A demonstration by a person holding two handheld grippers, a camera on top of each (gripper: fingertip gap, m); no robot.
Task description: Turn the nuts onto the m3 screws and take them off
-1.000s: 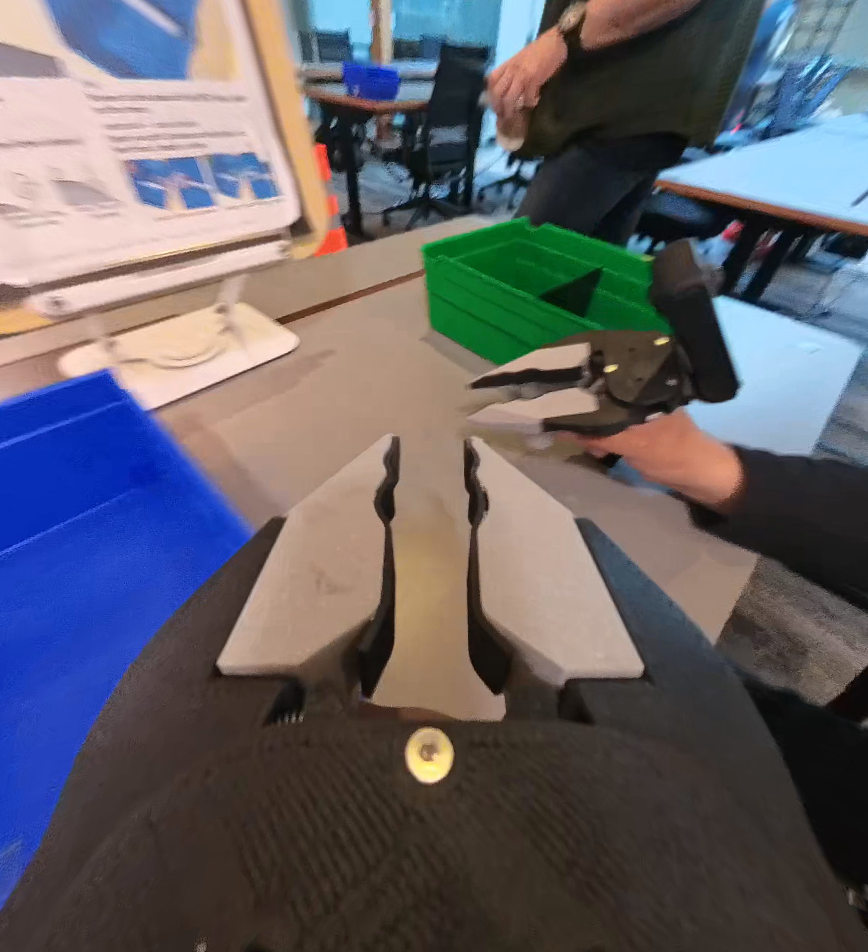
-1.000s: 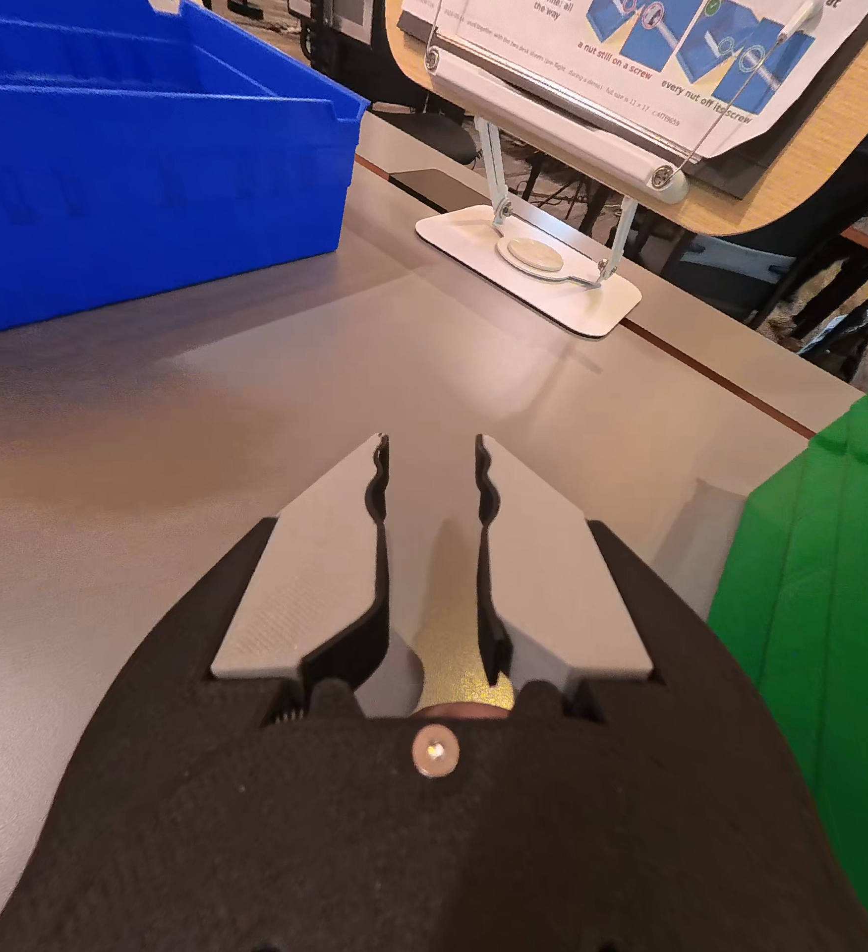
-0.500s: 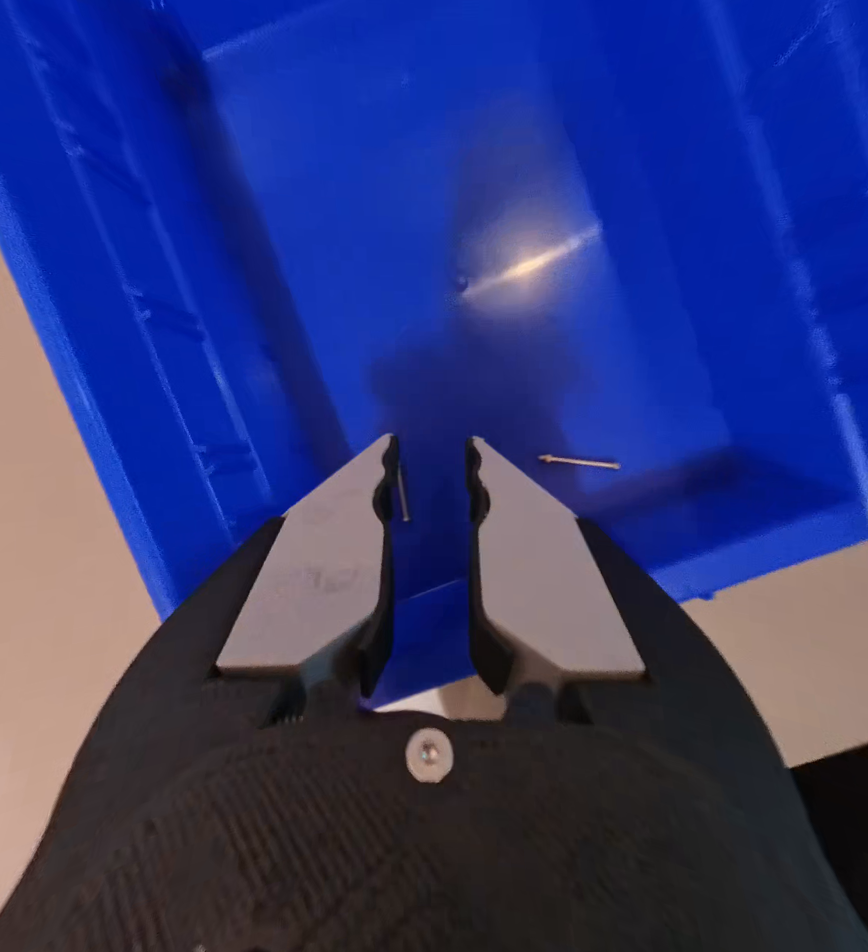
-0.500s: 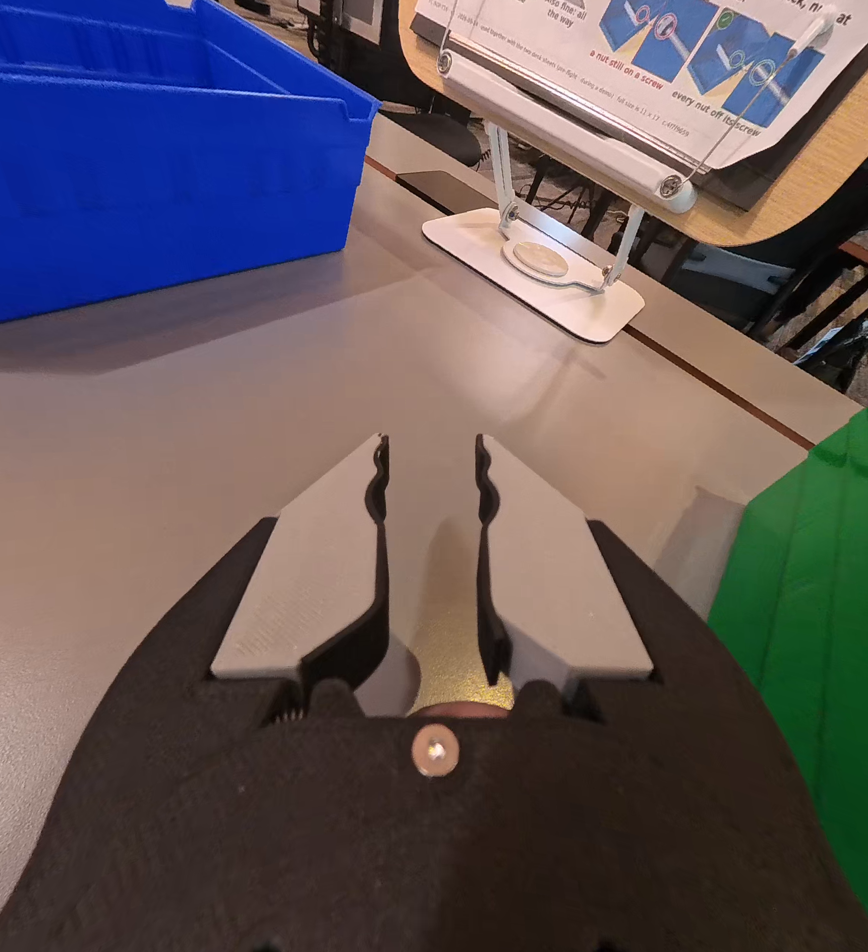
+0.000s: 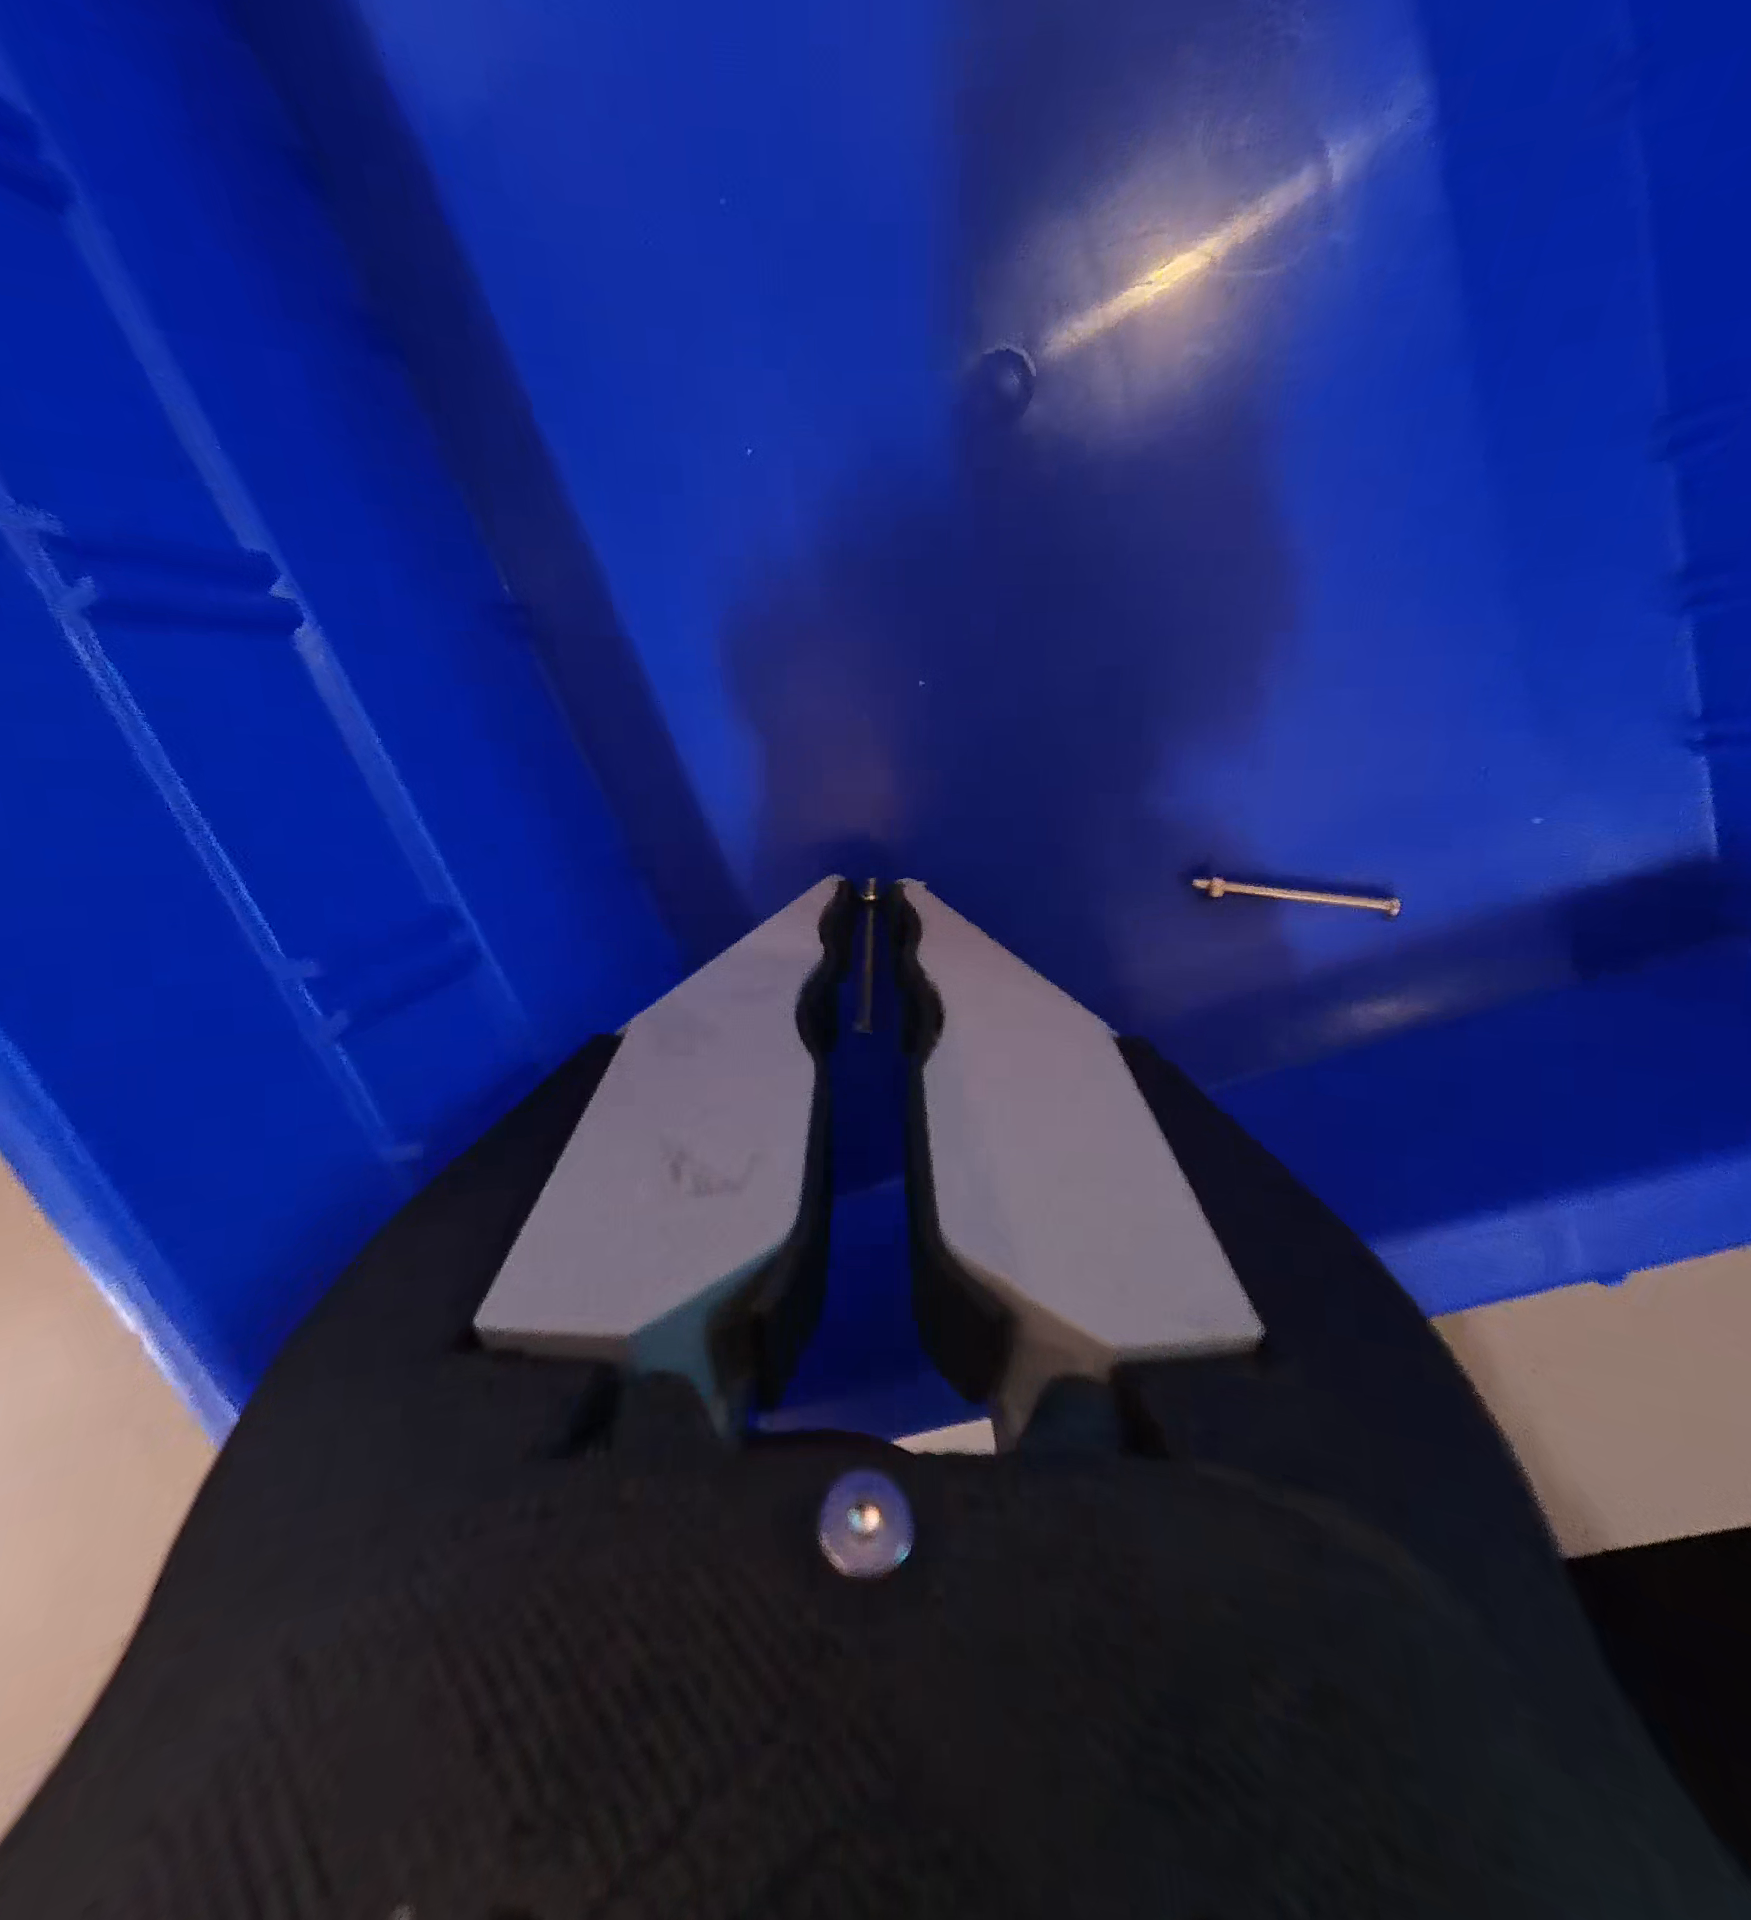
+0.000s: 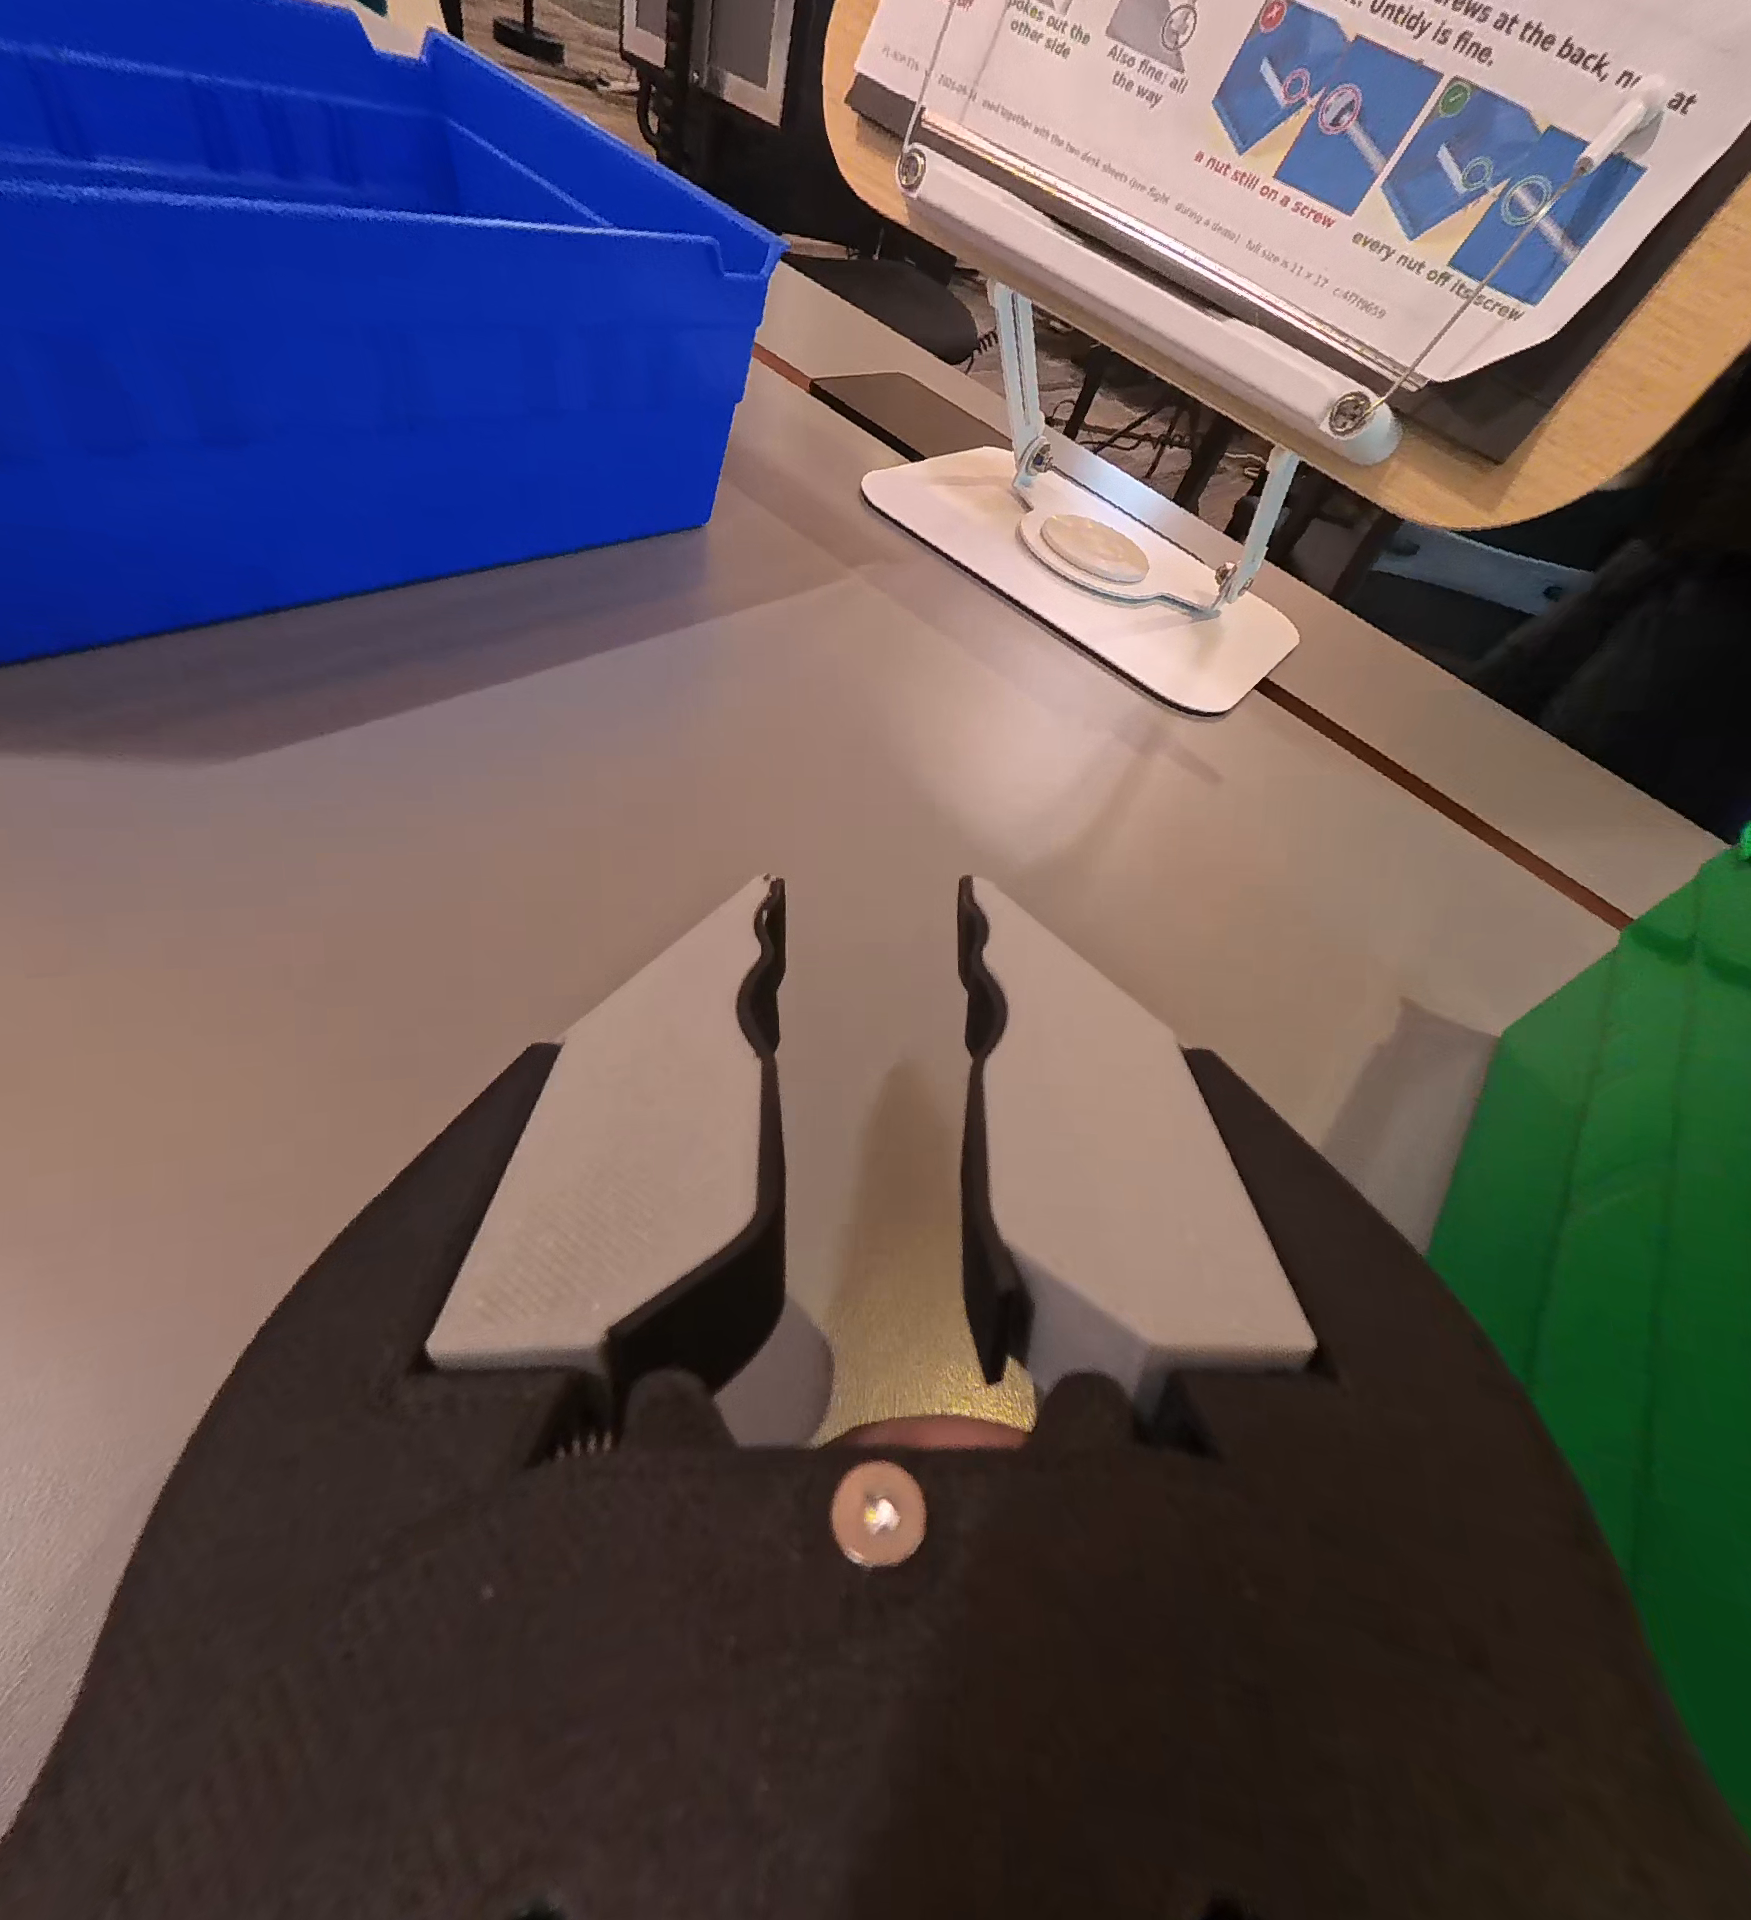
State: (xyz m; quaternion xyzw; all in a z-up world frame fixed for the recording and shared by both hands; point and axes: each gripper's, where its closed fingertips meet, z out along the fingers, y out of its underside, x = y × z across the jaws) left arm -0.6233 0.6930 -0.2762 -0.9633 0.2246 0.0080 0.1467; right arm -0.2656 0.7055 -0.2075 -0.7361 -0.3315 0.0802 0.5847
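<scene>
In the left wrist view my left gripper (image 5: 871, 885) reaches down into the blue bin (image 5: 1058, 520). Its fingers are closed on a thin brass-coloured screw (image 5: 864, 966) that runs along the slit between the pads, with a nut at its far end pinched at the fingertips. A second screw with a nut near one end (image 5: 1297, 896) lies on the bin floor to the right. In the right wrist view my right gripper (image 6: 866, 883) is open and empty, hovering over the grey table (image 6: 331, 935).
The blue bin (image 6: 310, 364) stands at the left in the right wrist view and a green bin (image 6: 1681, 1195) at the right edge. A white stand (image 6: 1089, 561) holding an instruction sheet is at the back of the table. About 35 centimeters separates my left fingertips from my right.
My left gripper swung from above the table down into the blue bin, came over a screw with open fingers, then closed on it. My right gripper stayed open and hardly moved.
</scene>
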